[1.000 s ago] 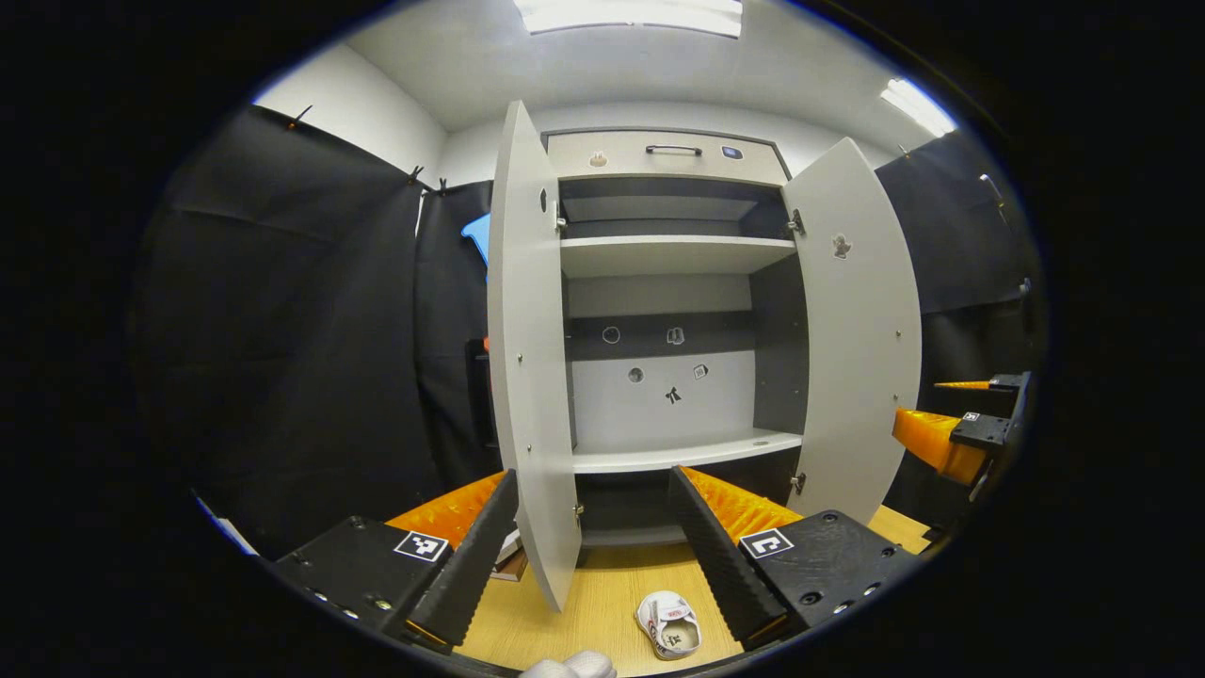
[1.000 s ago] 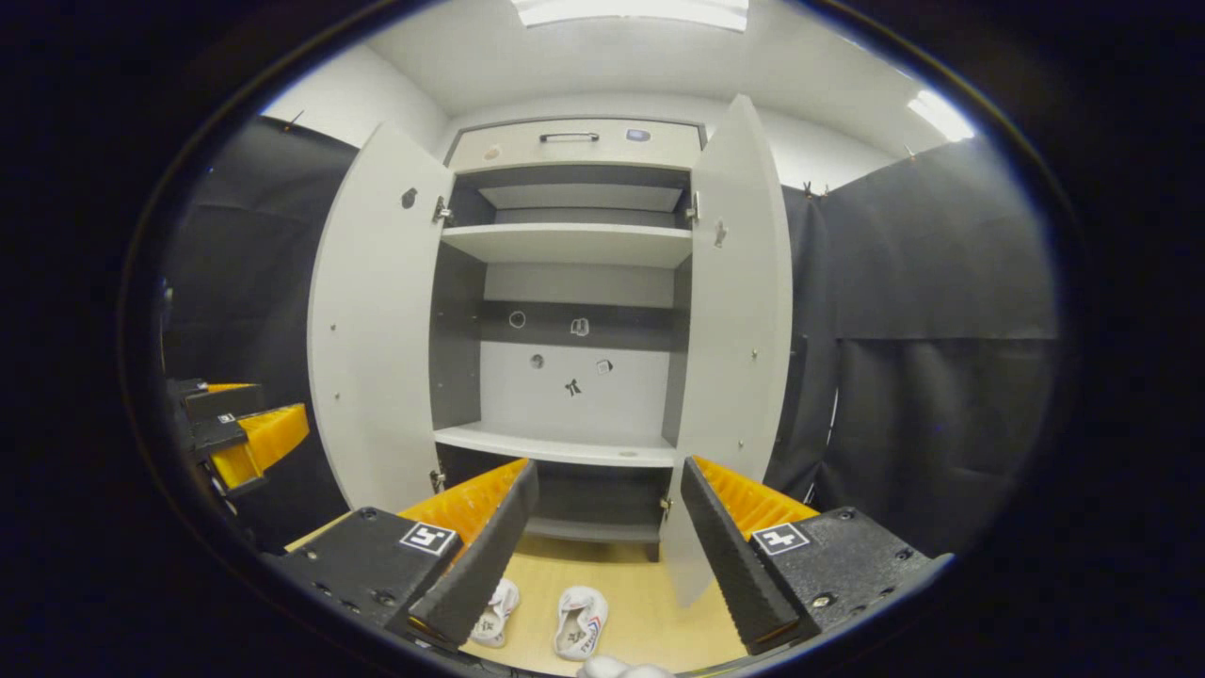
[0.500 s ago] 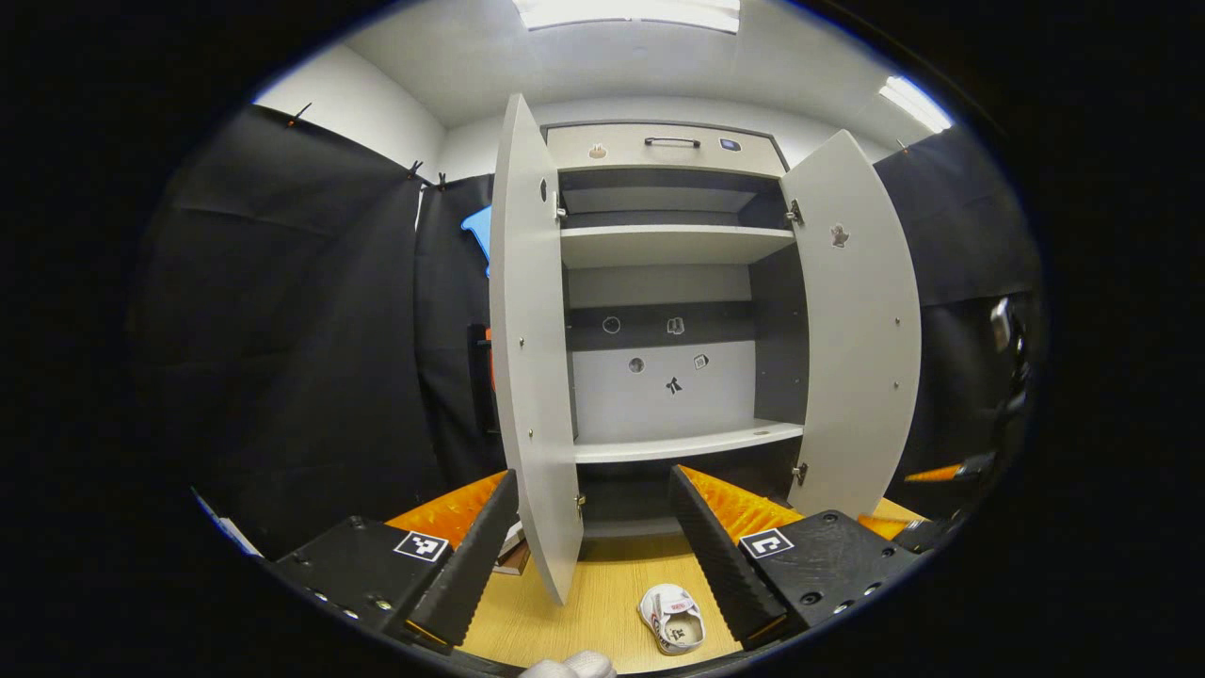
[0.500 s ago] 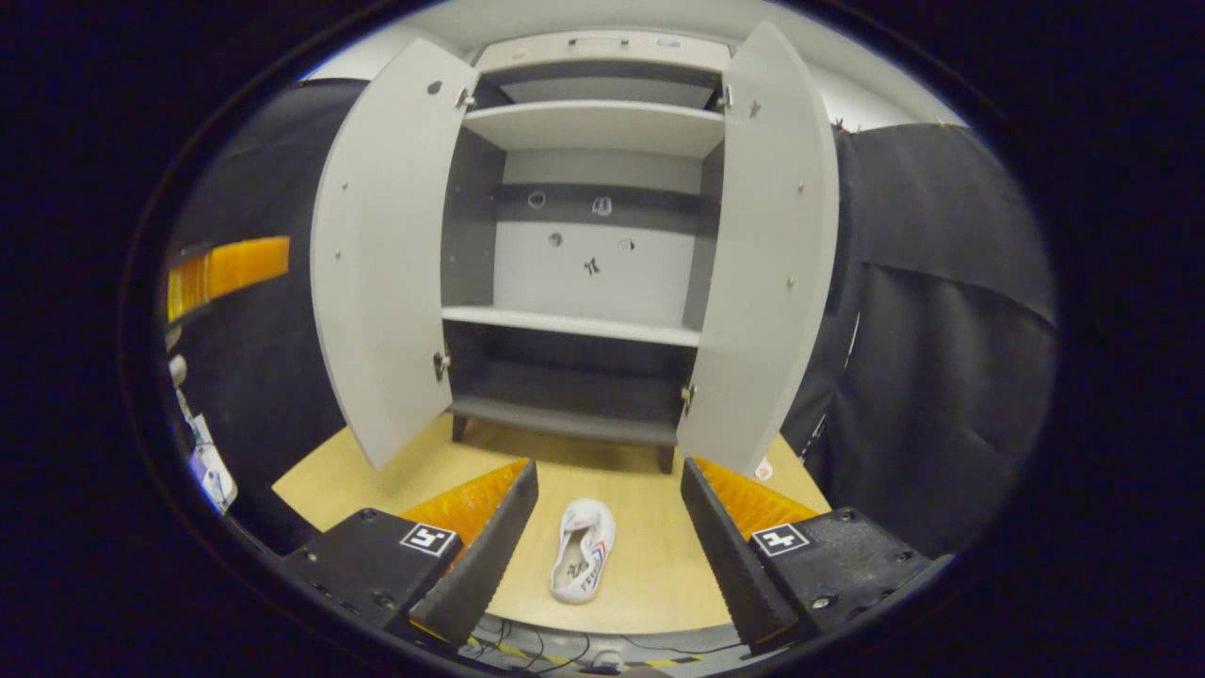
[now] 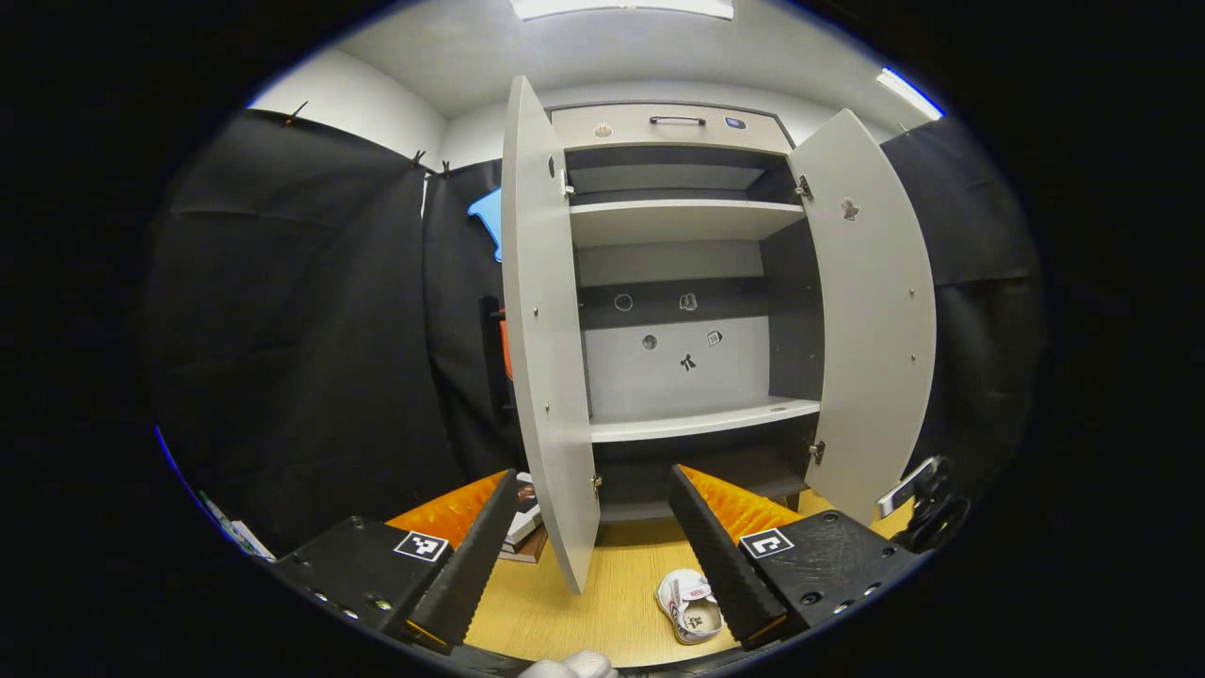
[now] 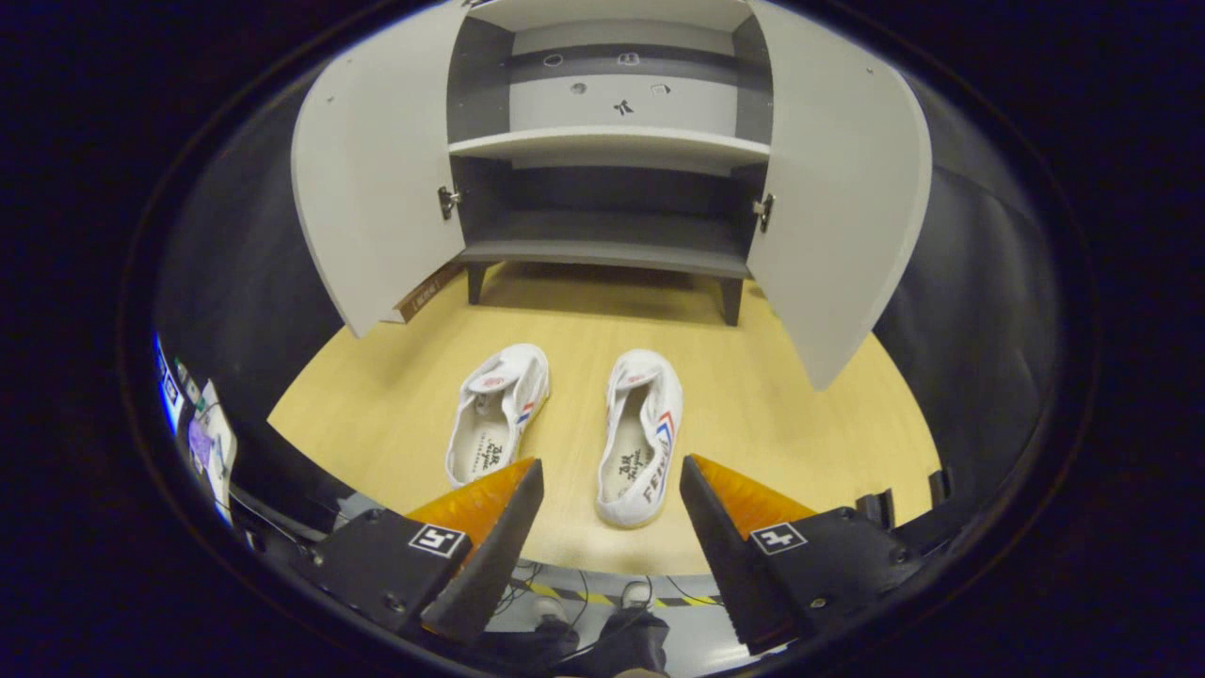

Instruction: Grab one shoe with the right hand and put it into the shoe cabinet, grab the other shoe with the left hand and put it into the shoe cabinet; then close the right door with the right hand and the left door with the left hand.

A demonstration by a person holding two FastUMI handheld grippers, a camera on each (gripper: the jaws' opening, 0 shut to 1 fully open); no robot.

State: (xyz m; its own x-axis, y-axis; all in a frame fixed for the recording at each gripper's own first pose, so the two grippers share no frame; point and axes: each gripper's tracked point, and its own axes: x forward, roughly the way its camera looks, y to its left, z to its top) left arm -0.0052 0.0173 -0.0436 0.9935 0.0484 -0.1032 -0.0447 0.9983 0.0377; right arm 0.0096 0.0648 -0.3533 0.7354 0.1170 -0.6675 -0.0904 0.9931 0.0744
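Nearby, books (image 5: 524,527) lie behind the left door (image 5: 546,320).

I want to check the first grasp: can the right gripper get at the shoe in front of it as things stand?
Probably yes. The right gripper is open, the right-hand shoe lies on the floor between its fingers' line, and nothing stands between them.

Both tongs are spread wide and grip nothing. The left tongs (image 5: 588,556) point level and straight ahead; the right tongs (image 6: 607,541) tilt steeply downward.
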